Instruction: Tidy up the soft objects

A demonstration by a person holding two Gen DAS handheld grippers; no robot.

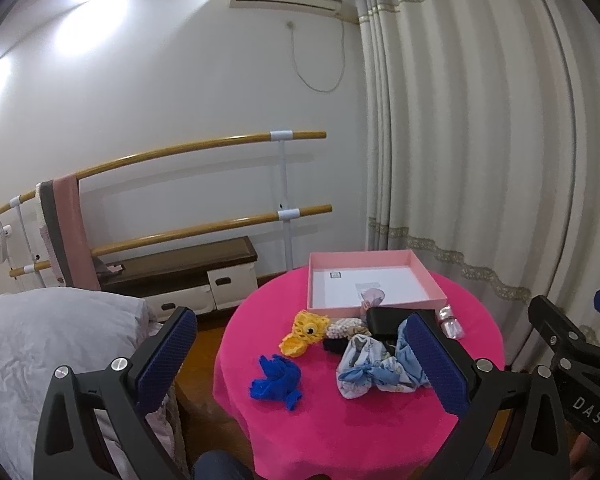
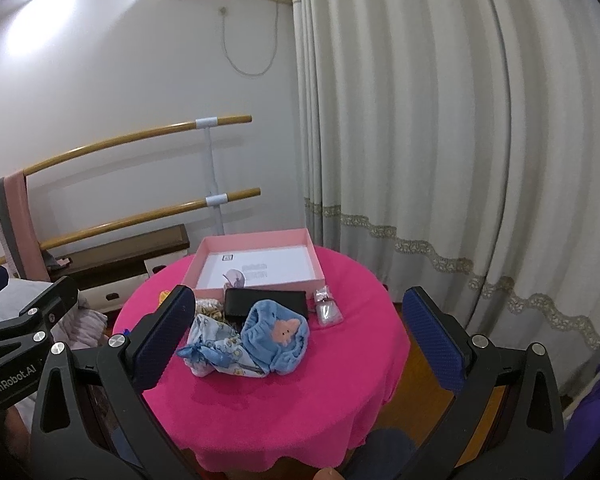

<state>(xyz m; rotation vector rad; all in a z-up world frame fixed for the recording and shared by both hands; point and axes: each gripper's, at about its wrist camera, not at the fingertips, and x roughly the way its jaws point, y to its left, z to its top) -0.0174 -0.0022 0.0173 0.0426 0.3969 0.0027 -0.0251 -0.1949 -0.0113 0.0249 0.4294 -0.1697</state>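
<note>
Evidently, with both the left gripper (image 1: 300, 354) and right gripper (image 2: 300, 326) held spread and empty, the limp blue fleece pouch (image 2: 276, 334) on the pink-clothed round table (image 2: 300, 392) is best pinched at its gathered rim.

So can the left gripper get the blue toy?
Probably yes. The left hand-held gripper is open above the table, and the blue toy lies alone on the cloth between its fingers, with nothing covering it.
</note>
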